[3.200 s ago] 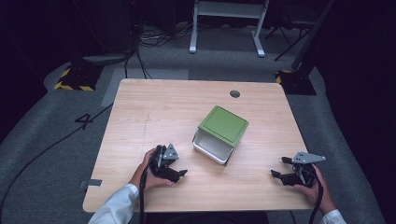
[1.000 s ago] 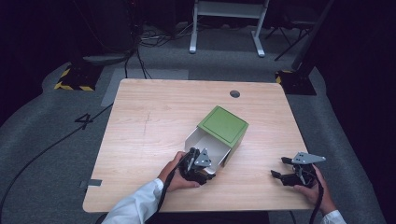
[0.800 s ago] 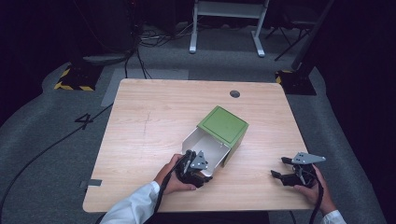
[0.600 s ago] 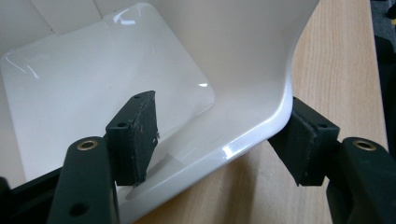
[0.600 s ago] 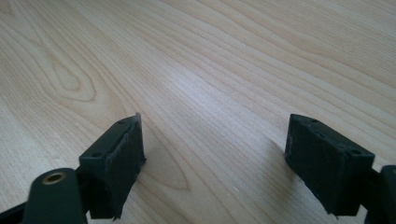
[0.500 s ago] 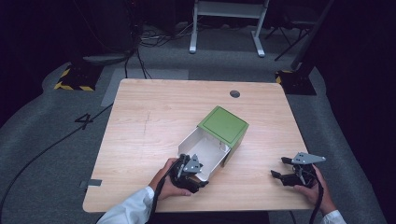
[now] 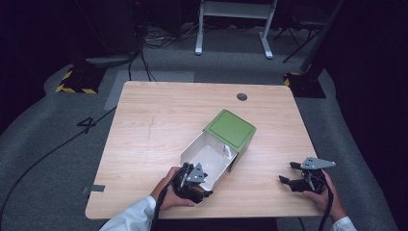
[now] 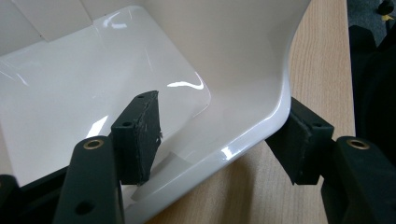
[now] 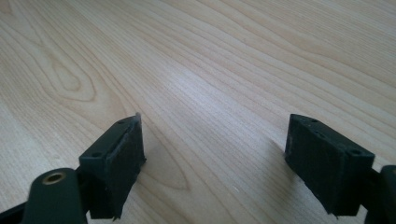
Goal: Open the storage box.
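The white drawer (image 8: 140,60) has been slid out of its green box (image 7: 230,129). Its front wall sits between the left gripper (image 8: 224,140) fingers, just closing but slack; a firm pinch is needed before pulling. The right gripper (image 9: 212,154) fingers are spread over the counter (image 9: 233,56).

Dim room, grey carpet (image 7: 48,159)

Left hand-held gripper (image 7: 192,179) sits low at the near edge, its jaws standing apart after closing a bit just now. Right hand-held gripper (image 7: 299,179) rests off to the side, jaws wide open, hand wrapped round it.
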Motion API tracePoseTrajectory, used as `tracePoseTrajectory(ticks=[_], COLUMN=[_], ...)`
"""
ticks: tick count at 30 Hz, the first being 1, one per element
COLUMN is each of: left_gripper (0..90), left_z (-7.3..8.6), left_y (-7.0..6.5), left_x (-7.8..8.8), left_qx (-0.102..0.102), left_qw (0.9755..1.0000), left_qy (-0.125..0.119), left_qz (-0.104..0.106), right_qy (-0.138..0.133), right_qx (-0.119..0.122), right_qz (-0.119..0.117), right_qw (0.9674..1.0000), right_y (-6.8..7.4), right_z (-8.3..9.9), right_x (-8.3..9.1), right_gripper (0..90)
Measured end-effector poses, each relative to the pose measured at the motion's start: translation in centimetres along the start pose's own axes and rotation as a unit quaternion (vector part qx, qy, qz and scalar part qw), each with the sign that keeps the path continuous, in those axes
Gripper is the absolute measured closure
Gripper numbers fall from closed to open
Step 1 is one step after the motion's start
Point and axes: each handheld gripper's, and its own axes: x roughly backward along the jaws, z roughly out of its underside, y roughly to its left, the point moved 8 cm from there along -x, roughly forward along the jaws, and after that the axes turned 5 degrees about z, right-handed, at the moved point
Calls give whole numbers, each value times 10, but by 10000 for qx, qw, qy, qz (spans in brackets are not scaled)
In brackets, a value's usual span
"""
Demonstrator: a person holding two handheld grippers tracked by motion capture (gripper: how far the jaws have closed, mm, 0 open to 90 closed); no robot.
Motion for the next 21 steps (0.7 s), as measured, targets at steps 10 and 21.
tracePoseTrajectory(ticks=[10, 21], left_gripper=[382, 255], left_z=[5, 1], left_y=[-7, -8], left_x=[3, 9], left_qx=[32, -11], left_qw=[10000, 9999], left_qy=[14, -132], left_qz=[42, -97], right_qy=[6, 9], right_qx=[-3, -7], right_qz=[-4, -5], right_qw=[10000, 10000], right_y=[0, 0], right_z=[0, 0], right_x=[0, 0], right_gripper=[196, 196])
